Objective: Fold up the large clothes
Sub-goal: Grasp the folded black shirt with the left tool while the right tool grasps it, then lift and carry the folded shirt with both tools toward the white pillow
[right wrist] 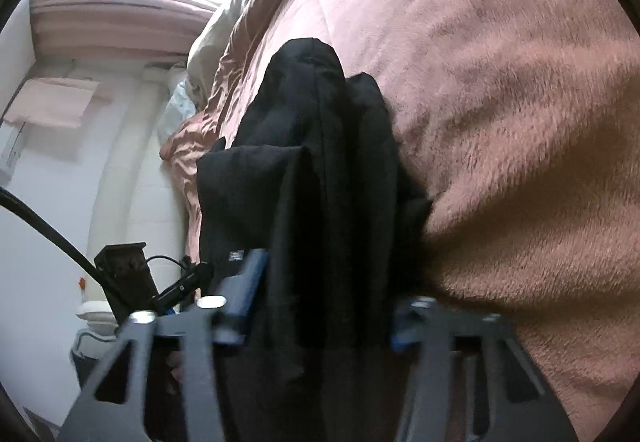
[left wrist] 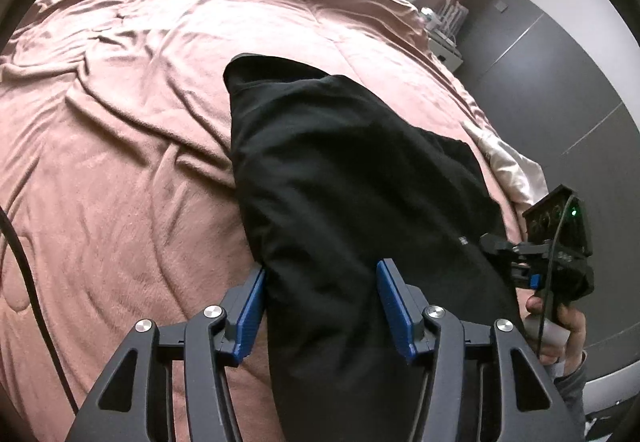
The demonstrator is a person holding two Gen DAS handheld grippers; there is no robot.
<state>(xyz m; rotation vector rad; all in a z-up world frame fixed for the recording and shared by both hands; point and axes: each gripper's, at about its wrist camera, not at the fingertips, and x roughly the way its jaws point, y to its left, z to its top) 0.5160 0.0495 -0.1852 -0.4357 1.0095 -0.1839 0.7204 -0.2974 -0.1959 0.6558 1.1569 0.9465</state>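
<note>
Black garment laid long on the pink blanket, both claws at its near end.

The black garment lies folded lengthwise on the pink blanket. Left gripper straddles its edge, half open, pads not pressing; right gripper is clamped on bunched cloth.

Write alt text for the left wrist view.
A long black garment lies on a pink blanket, its near end between the left claw's blue pads. The right claw is at the garment's right edge.
</note>
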